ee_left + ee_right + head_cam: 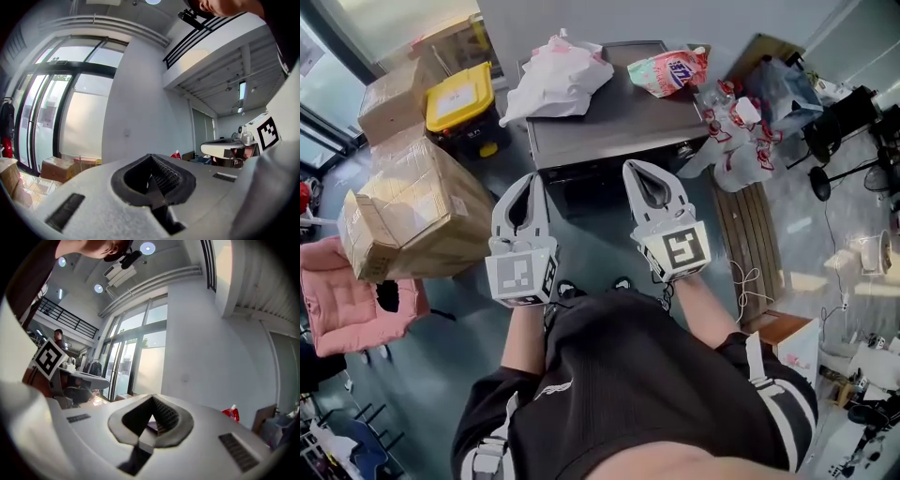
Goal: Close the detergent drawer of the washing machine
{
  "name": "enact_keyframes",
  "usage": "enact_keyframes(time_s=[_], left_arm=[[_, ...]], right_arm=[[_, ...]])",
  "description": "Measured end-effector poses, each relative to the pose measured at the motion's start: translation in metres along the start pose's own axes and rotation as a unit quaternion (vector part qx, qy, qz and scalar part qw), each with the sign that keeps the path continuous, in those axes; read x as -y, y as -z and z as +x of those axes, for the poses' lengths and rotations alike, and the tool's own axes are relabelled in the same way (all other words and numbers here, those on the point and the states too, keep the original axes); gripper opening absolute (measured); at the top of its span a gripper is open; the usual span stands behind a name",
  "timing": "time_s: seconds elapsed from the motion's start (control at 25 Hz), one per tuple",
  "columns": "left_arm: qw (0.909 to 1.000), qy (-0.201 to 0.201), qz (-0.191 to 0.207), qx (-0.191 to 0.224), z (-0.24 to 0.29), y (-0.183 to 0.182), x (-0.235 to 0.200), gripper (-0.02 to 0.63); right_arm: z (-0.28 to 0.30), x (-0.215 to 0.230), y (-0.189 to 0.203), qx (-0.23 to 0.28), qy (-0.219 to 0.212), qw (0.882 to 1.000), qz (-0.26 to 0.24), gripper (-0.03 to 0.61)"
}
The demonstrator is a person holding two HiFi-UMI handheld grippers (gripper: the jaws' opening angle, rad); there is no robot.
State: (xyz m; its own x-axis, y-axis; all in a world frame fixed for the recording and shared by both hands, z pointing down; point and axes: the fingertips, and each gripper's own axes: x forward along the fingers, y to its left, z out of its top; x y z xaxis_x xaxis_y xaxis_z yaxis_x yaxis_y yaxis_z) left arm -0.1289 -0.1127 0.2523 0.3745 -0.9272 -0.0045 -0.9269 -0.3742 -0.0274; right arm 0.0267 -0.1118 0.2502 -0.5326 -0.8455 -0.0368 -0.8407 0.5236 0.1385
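Head view alone has the washing machine (609, 117). You look down on its grey top, w/ a white bag (558, 75) at the far-left corner & a detergent pouch (670, 70) at the far-right corner. Its front is dark & foreshortened, so the detergent drawer can't be made out. Cardboard boxes (412, 206) sit on the floor left of it.

Neither gripper view shows the machine: both look level at a white wall, glass doors & ceiling. Left gripper view catches a marker cube (267, 131) at its right edge; right gripper view catches the other cube (48, 357) at its left, plus a person (58, 338) far back.

Your left tongs (528, 178) & right tongs (639, 167) are held up side by side in front of your chest, tips toward the machine, not touching it. Both are pressed together w/ nothing between them.
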Motion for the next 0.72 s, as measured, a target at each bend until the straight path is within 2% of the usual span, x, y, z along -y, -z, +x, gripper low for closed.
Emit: enact_keyframes(time_s=[0.32,0.72], left_arm=[[0.9999,0.002,0.01,-0.003,-0.006,0.002,0.004,0.006],[0.9999,0.012,0.001,-0.003,-0.015,0.007,0.015,0.006]], right_arm=[[-0.004,0.006,0.005,-0.005,0.006,1.0,0.011,0.005],[-0.013,-0.005,0.007,0.0,-0.005,1.0,0.0,0.005]])
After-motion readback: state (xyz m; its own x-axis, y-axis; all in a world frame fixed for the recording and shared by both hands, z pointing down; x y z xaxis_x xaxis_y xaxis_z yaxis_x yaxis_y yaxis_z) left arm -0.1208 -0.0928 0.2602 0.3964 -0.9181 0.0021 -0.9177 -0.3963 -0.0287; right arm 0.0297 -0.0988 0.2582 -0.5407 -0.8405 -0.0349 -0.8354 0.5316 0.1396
